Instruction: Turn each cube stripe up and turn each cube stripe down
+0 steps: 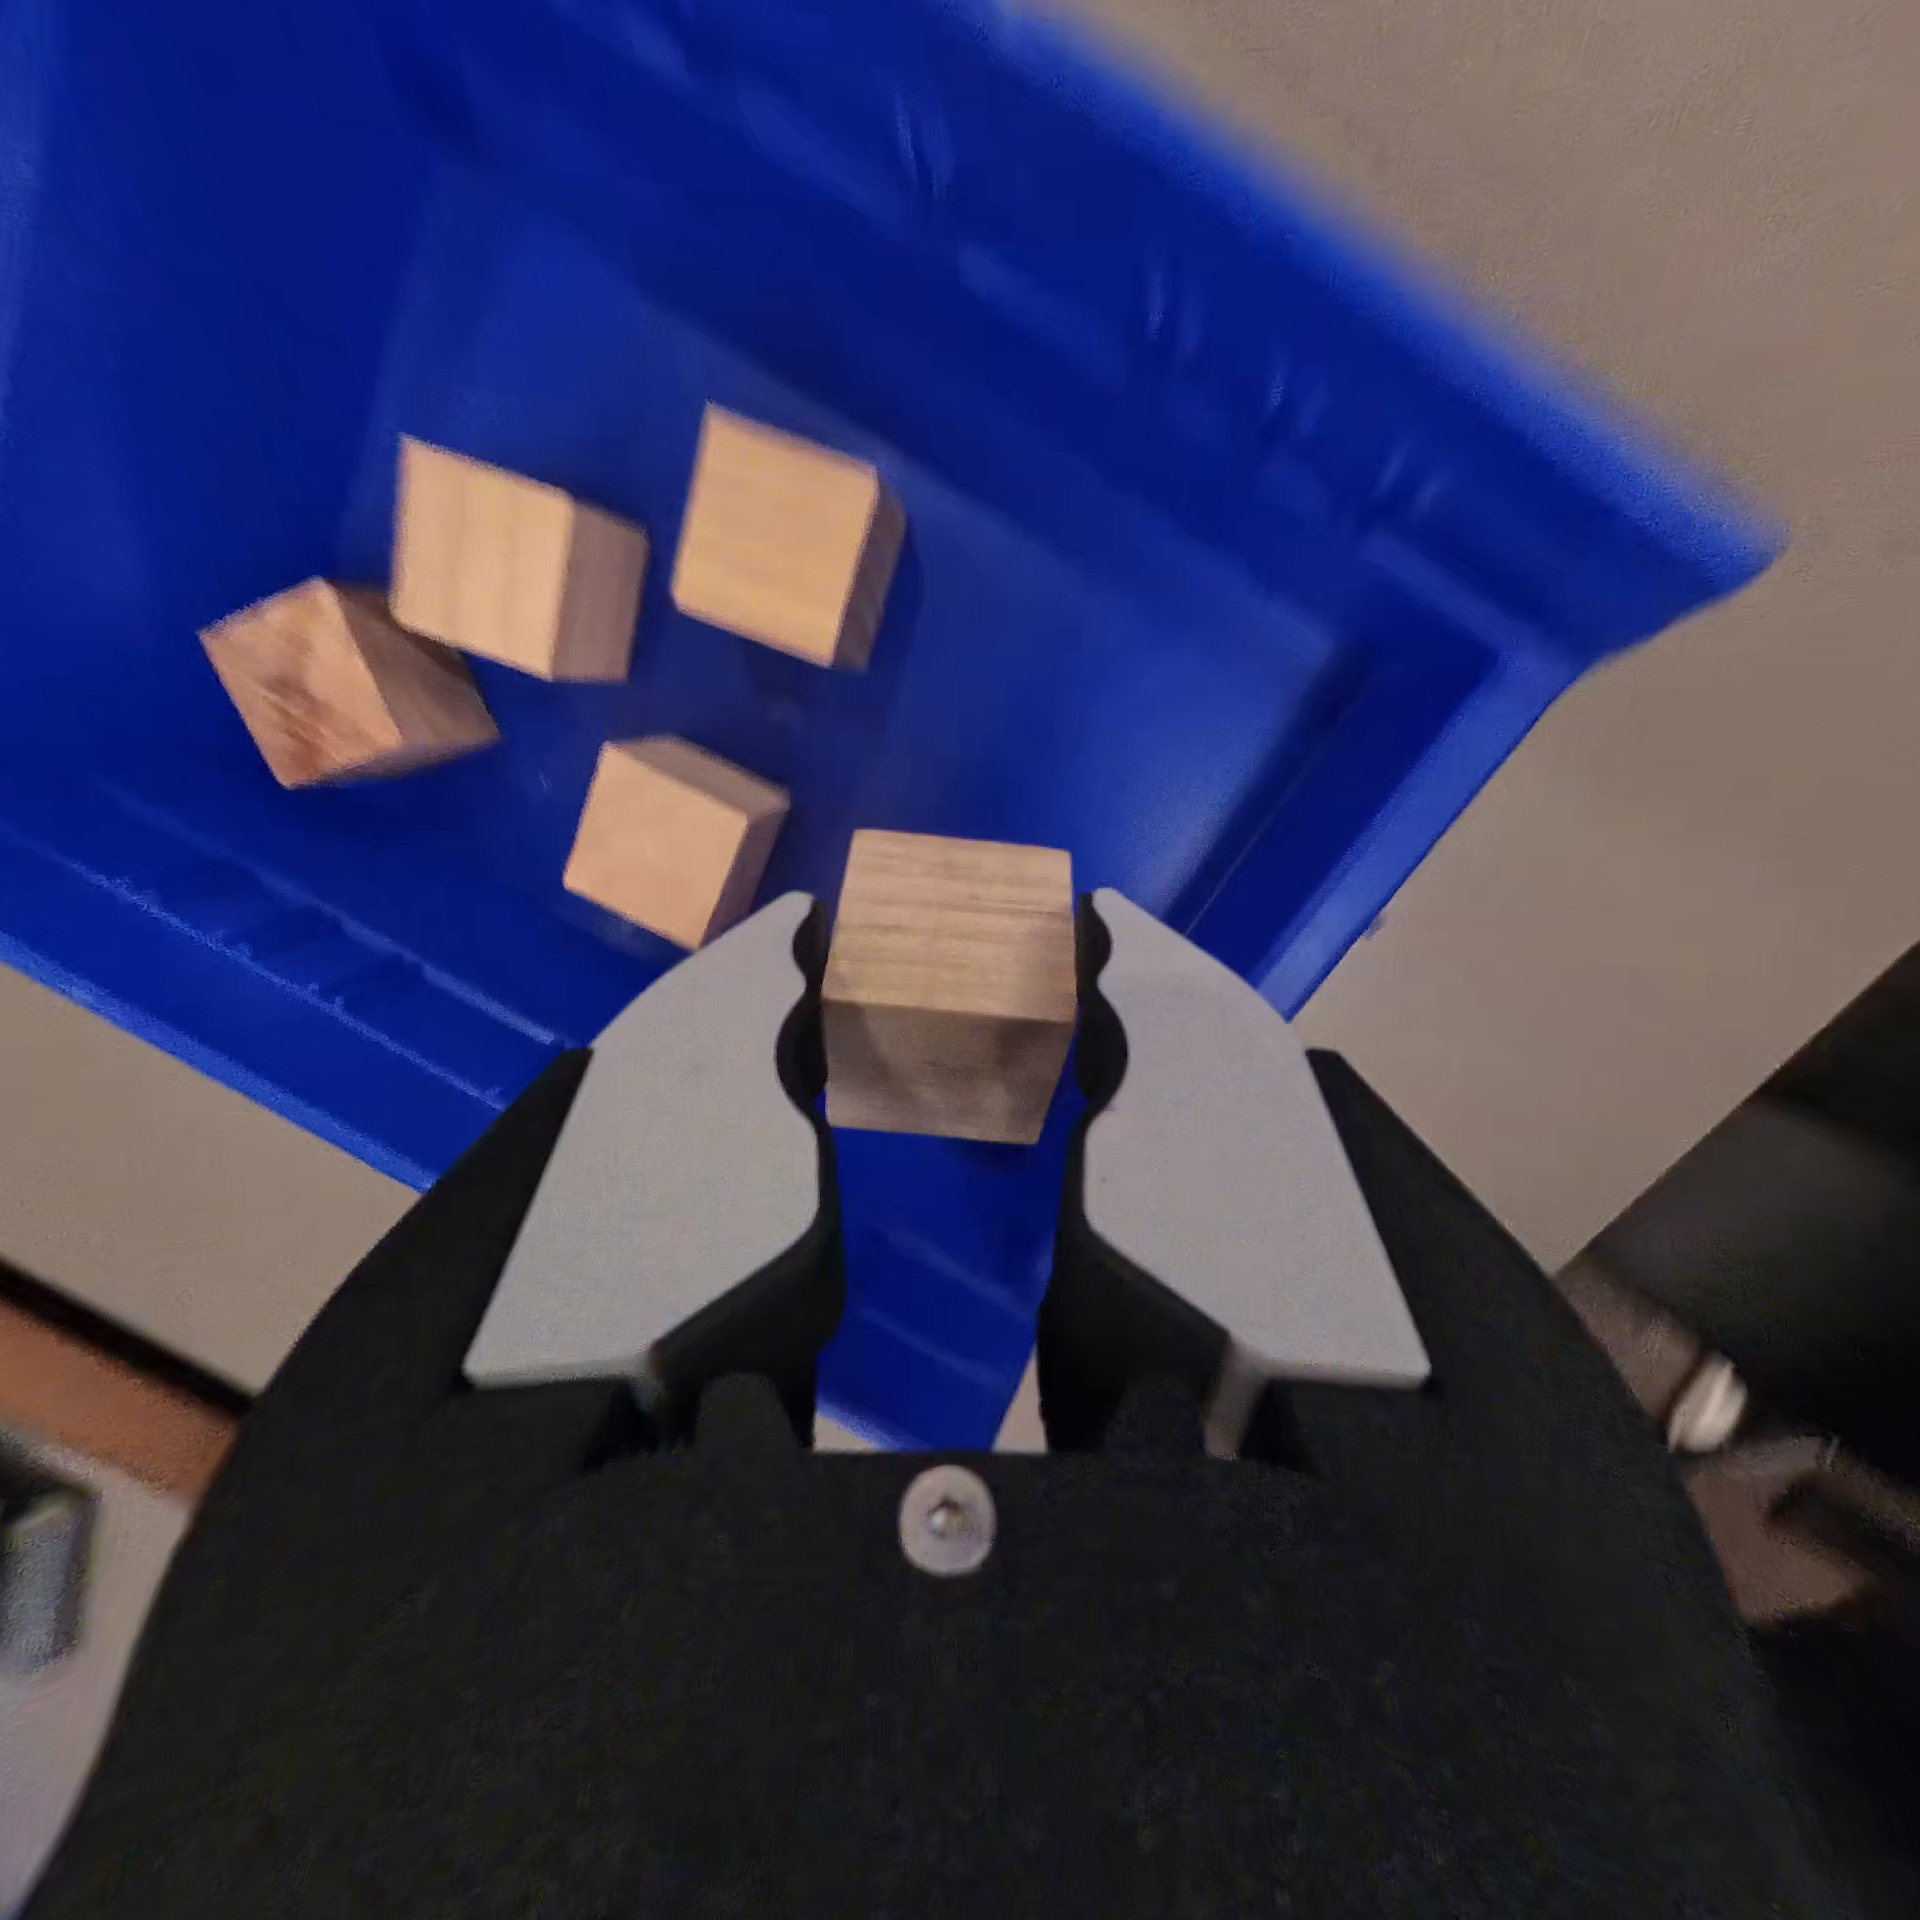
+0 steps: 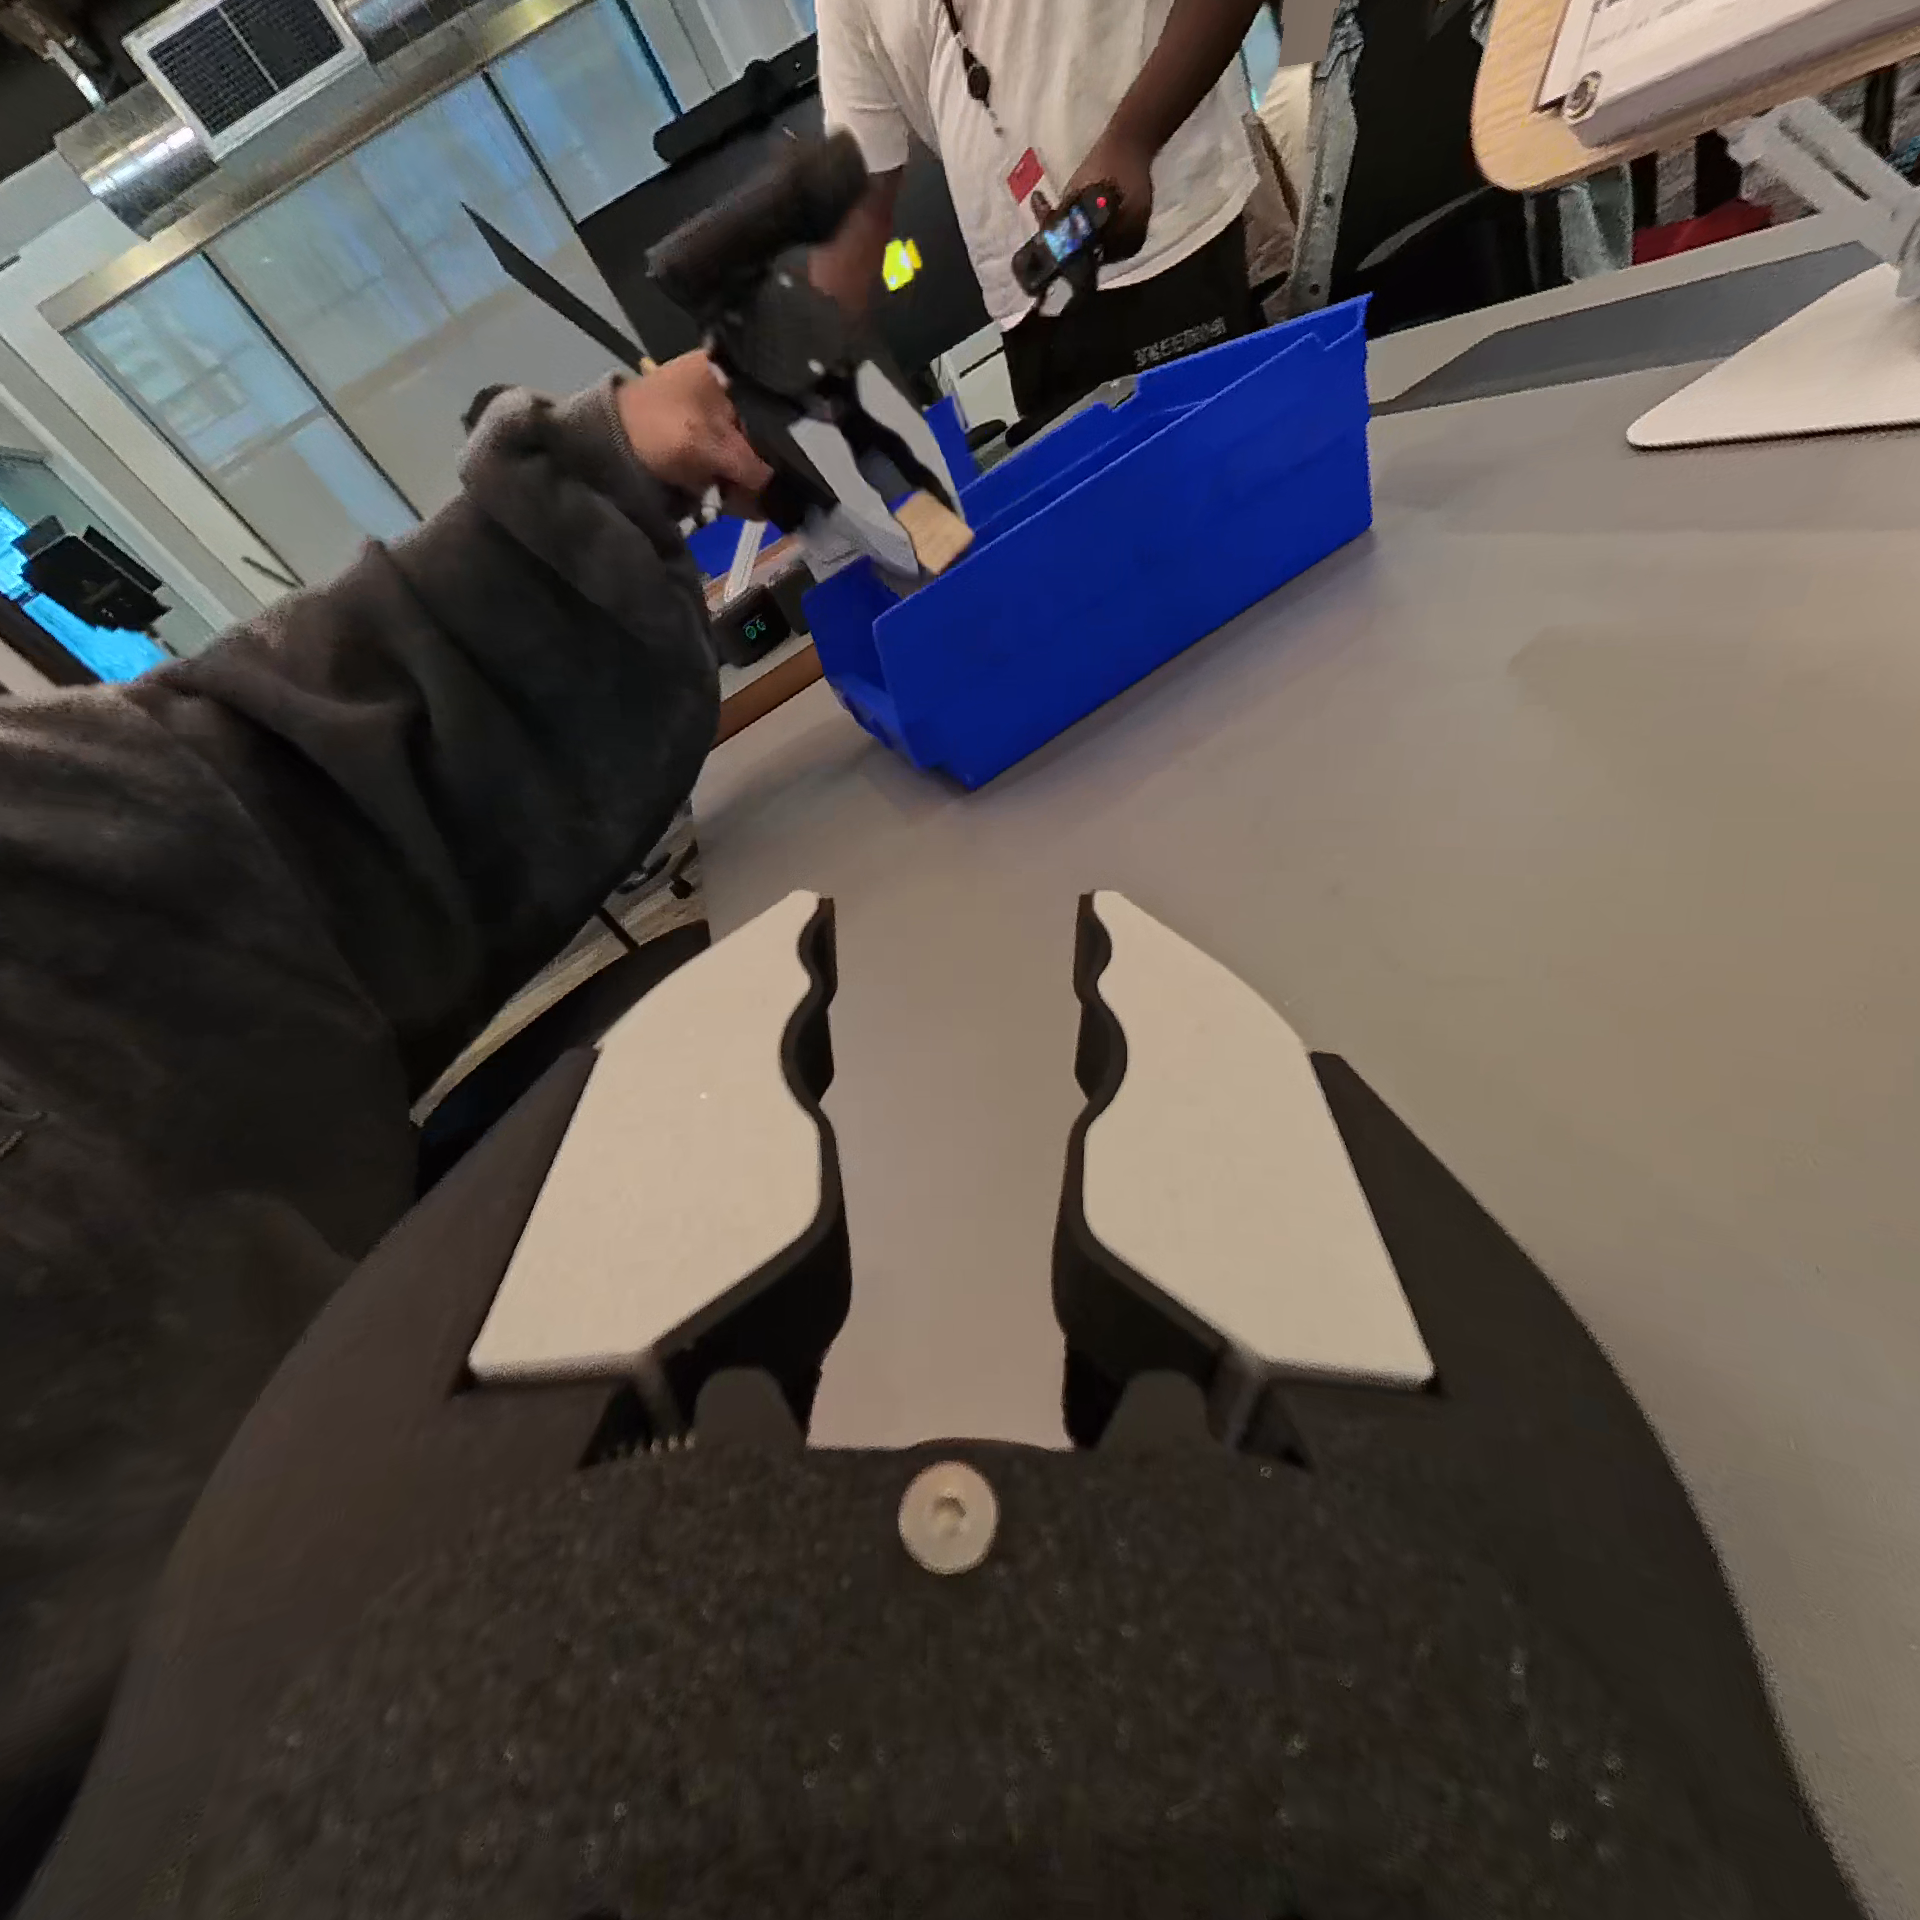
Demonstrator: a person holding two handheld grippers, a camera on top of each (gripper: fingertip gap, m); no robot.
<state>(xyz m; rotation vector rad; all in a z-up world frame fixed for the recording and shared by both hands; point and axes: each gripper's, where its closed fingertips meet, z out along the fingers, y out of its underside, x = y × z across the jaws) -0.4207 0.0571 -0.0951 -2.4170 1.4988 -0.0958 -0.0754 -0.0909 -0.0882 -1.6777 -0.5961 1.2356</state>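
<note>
My left gripper [image 1: 948,914] is shut on a plain wooden cube [image 1: 951,977] and holds it above the near end of a blue bin [image 1: 1143,436]. Several more wooden cubes [image 1: 779,535] lie on the bin floor, blurred; no stripe shows on any face I see. In the right wrist view the left gripper [image 2: 914,545] holds that cube [image 2: 940,535] over the blue bin's [image 2: 1122,582] left end. My right gripper [image 2: 954,914] is open and empty, low over the grey table [image 2: 1455,831], well short of the bin.
A person in a white shirt [image 2: 1039,125] stands behind the bin holding a small device [image 2: 1065,244]. A white stand's base [image 2: 1787,384] sits at the table's far right. A dark sleeve [image 2: 312,779] crosses the left side.
</note>
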